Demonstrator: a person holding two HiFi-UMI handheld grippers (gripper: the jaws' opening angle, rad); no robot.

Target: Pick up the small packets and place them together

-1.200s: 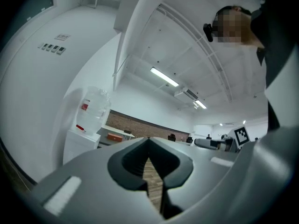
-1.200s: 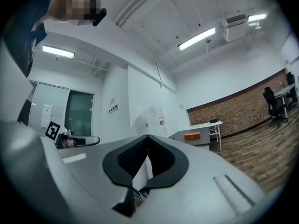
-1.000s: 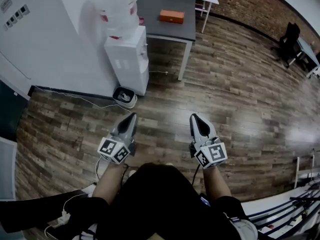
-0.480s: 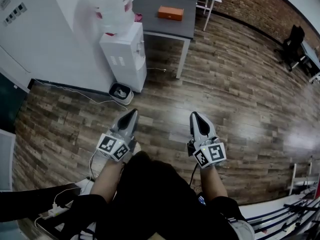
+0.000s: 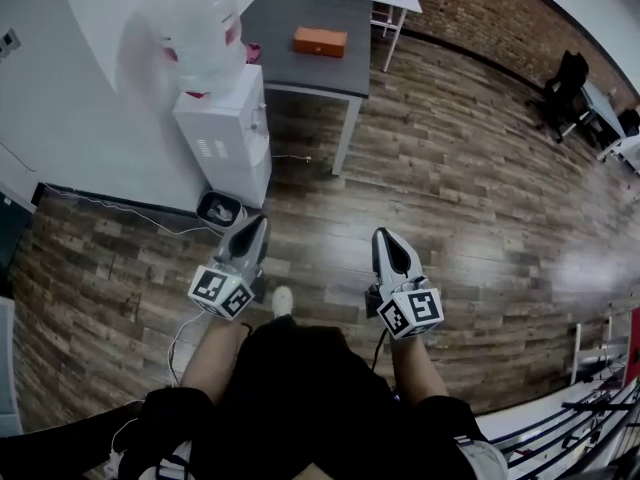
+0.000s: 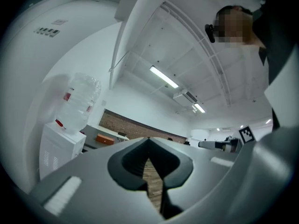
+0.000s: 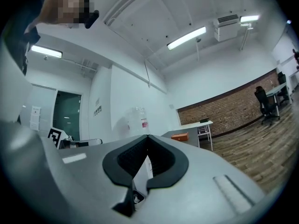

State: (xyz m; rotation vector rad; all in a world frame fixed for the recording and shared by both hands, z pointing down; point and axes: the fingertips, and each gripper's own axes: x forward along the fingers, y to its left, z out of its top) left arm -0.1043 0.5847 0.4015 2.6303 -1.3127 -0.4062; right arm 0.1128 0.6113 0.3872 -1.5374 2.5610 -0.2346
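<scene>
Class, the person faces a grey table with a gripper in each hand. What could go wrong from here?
A white cable loops on the floor by the feet: a trip hazard. The water dispenser stands just ahead of the left gripper and could be bumped. No packets show, only an orange box on the table: perhaps a wrong pick.

The head view looks steeply down over the left claw [image 5: 260, 220] and right claw [image 5: 384, 234] onto the floor [image 5: 470, 168]. Each claw view looks roughly level along its jaws; all share the water dispenser [image 5: 222, 138] and tabletop [image 5: 290, 13].
</scene>
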